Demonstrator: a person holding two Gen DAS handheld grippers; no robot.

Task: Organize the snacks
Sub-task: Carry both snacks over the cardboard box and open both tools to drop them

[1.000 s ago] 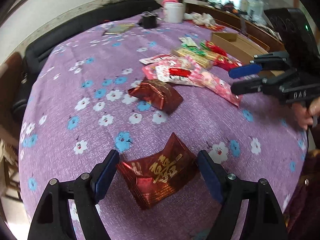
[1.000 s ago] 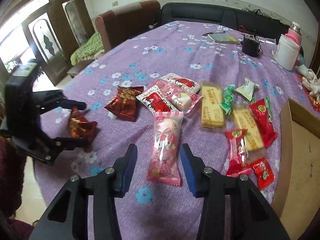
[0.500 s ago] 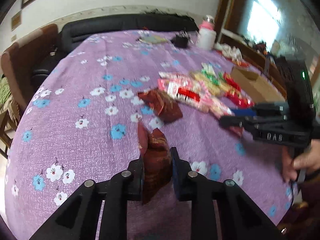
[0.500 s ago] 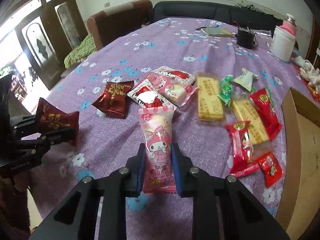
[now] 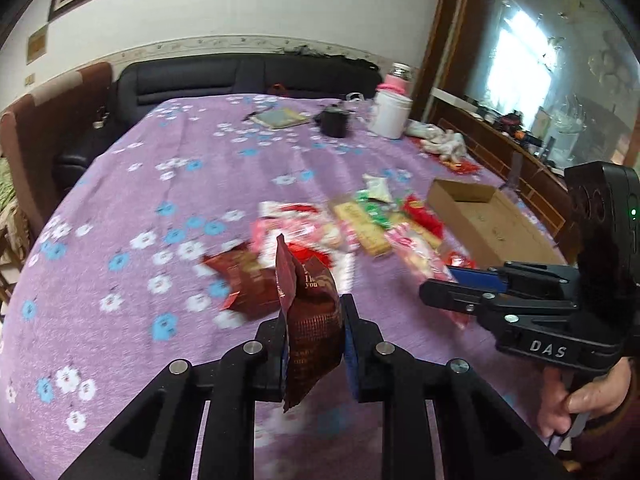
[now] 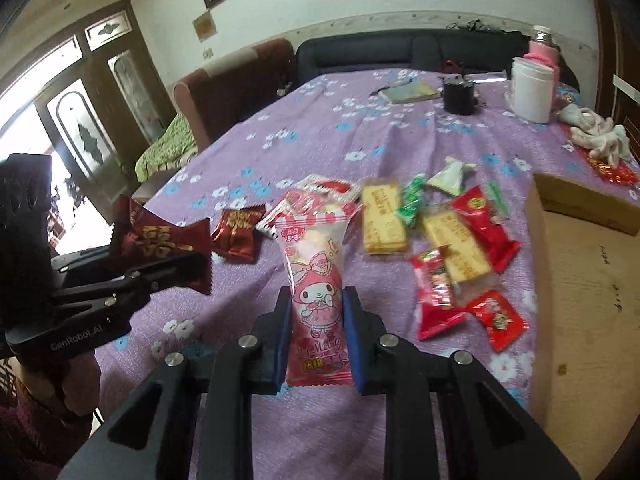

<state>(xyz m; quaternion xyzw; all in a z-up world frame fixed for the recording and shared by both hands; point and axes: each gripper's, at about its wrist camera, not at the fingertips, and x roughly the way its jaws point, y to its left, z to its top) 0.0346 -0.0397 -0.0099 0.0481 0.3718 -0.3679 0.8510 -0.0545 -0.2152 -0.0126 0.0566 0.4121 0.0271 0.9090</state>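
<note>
My left gripper (image 5: 314, 320) is shut on a dark red foil snack packet (image 5: 310, 312), held upright above the purple flowered tablecloth (image 5: 140, 264). The same packet (image 6: 160, 240) shows in the right wrist view, pinched in the left gripper (image 6: 192, 260). My right gripper (image 6: 316, 312) is shut on a pink cartoon snack packet (image 6: 316, 276), lifted off the cloth. A second dark red packet (image 6: 238, 230) lies on the cloth. Several other snacks lie beside it: yellow biscuit packs (image 6: 382, 216), red packets (image 6: 486, 228) and green sweets (image 6: 412, 200).
An open cardboard box (image 6: 588, 280) stands at the right of the table. At the far end are a white jar (image 6: 532, 88), a black cup (image 6: 458, 96), a book (image 6: 408, 92) and a bundle of cloth (image 6: 600, 138). A dark sofa (image 6: 400, 52) lies beyond the table.
Both grippers closed on their packets a second ago and have since lifted them off the cloth. The left gripper rolled, so its red packet now stands on edge.
</note>
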